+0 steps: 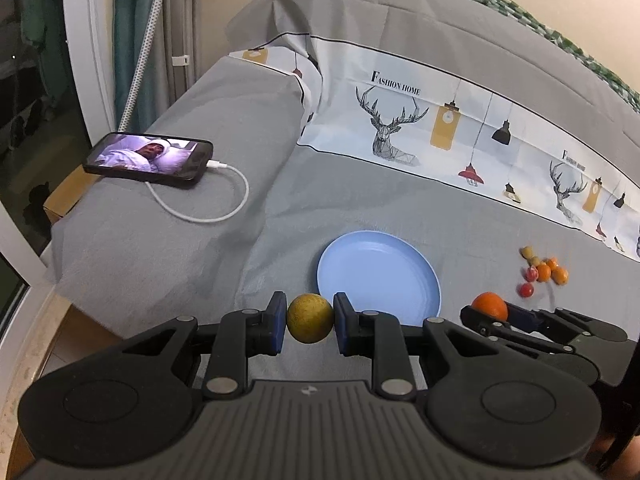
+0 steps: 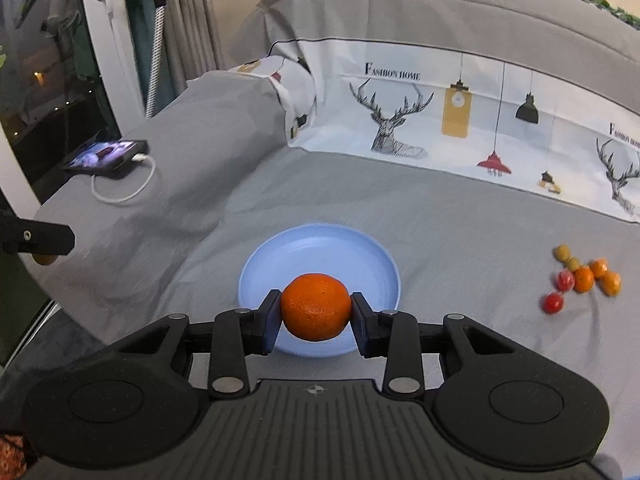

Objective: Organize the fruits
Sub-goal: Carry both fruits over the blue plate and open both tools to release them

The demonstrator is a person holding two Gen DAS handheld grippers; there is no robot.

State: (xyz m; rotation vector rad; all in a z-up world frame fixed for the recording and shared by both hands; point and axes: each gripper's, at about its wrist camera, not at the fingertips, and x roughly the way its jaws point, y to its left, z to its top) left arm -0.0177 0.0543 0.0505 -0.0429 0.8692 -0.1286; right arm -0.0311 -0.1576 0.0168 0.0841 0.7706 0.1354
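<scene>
My left gripper (image 1: pixel 310 320) is shut on a yellow-green round fruit (image 1: pixel 310 319), held just left of the near rim of the blue plate (image 1: pixel 380 268). My right gripper (image 2: pixel 315 308) is shut on an orange (image 2: pixel 315 306) above the near part of the blue plate (image 2: pixel 320 256), which holds nothing. The right gripper with the orange (image 1: pixel 490 306) also shows in the left wrist view, to the plate's right. A cluster of small fruits (image 2: pixel 582 278) lies on the grey sheet to the right; it also shows in the left wrist view (image 1: pixel 544 270).
A phone (image 1: pixel 148 159) with a white charging cable (image 1: pixel 224 200) lies on the grey pillow at the left. A folded duvet with deer print (image 1: pixel 400 128) runs along the back. The bed edge and a window are at the left.
</scene>
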